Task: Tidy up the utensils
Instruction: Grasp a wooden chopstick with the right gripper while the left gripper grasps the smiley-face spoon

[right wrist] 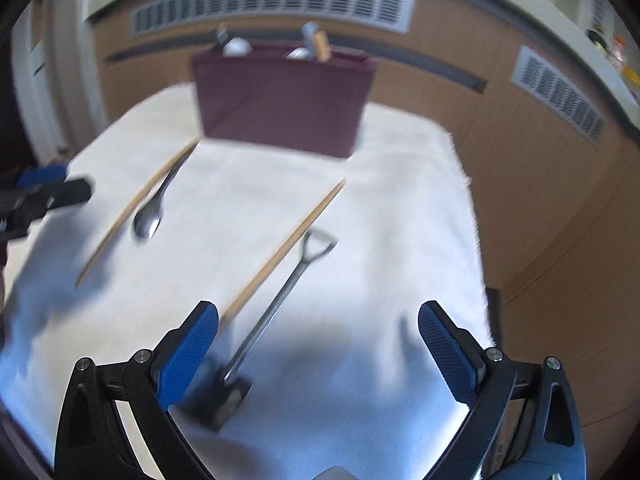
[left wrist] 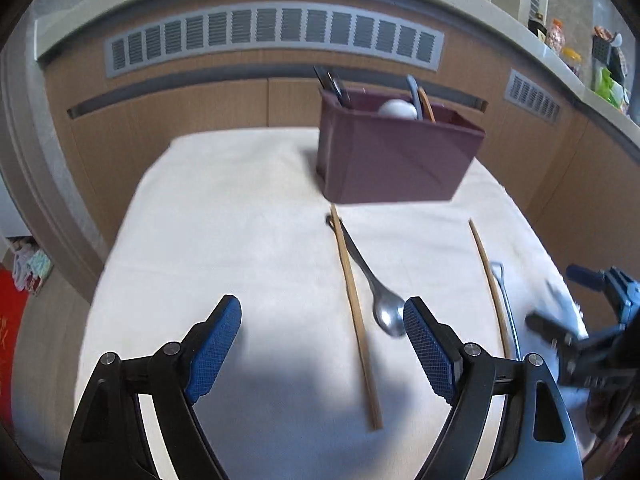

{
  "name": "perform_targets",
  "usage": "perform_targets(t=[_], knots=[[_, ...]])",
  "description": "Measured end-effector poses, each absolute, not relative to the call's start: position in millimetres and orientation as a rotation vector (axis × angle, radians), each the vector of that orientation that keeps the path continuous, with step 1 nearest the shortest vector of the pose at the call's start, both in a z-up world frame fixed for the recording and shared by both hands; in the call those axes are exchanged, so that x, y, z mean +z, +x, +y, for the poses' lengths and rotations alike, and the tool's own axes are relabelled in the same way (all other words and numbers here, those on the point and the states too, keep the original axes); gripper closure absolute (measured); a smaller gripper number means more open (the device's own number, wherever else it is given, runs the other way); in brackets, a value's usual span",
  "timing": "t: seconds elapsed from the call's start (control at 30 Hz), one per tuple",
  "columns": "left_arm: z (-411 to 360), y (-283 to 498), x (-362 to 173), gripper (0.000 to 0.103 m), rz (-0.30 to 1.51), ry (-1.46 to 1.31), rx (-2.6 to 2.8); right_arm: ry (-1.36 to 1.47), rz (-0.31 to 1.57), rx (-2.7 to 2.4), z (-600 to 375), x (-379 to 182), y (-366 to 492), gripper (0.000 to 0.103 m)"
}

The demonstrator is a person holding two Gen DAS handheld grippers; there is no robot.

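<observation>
A table draped in a white cloth (left wrist: 240, 240) carries the utensils, with a maroon holder (left wrist: 394, 156) standing toward its far edge, a little right of middle in the left wrist view. Out of the holder stick a white rounded piece (left wrist: 398, 109), a grey-blue handle (left wrist: 414, 92), a wooden stick (left wrist: 428, 108) and some dark handles (left wrist: 334, 86) at its left end. On the cloth in front of the holder lies a chopstick (left wrist: 356, 316) running from the holder's base toward the near edge, with a metal spoon (left wrist: 374, 280) crossing under its far end, bowl toward the near side. Nearer the right edge a second chopstick (right wrist: 284, 248) lies just beside a small metal shovel-shaped utensil (right wrist: 272, 308), whose blade points to the near edge and whose looped handle points away. The left gripper (left wrist: 322, 320) hangs above the cloth with its blue-padded fingers spread wide and holding nothing, the spoon bowl just beside its right finger. The right gripper (right wrist: 318, 326) is likewise spread wide and empty, the shovel utensil lying between its fingers
</observation>
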State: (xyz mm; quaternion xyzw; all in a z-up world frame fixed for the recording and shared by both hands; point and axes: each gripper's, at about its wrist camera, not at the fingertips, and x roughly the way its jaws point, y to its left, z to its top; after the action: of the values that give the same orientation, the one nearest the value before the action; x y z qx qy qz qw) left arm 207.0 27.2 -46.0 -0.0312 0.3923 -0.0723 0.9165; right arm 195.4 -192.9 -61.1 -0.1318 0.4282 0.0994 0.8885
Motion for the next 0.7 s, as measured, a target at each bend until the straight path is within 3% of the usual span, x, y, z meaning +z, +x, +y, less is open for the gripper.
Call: perform_targets(t=[0.17,0.3,0.43,0.7], knots=[[10.2,204.4,-53.5,0.021,0.820,-0.047,-0.231,-0.261,0.841,0.099,-200.5,-65.1,189.8,0.004],[-2.9,213.6,-55.6,0.045,0.873,-0.071,-0.308,-0.185,0.799,0.061,-214.8,-55.8,188.5,0.004],[-10.7,229.8,-58.3,0.057,0.931,-0.119,-0.336,-0.137,0.786,0.057,-223.3,-55.6,185.6,0.004],[-21.9,275.9,-72.6,0.060,1.027,-0.118,-0.243,-0.106,0.752,0.072,-227.1,-54.7,180.3,0.004]])
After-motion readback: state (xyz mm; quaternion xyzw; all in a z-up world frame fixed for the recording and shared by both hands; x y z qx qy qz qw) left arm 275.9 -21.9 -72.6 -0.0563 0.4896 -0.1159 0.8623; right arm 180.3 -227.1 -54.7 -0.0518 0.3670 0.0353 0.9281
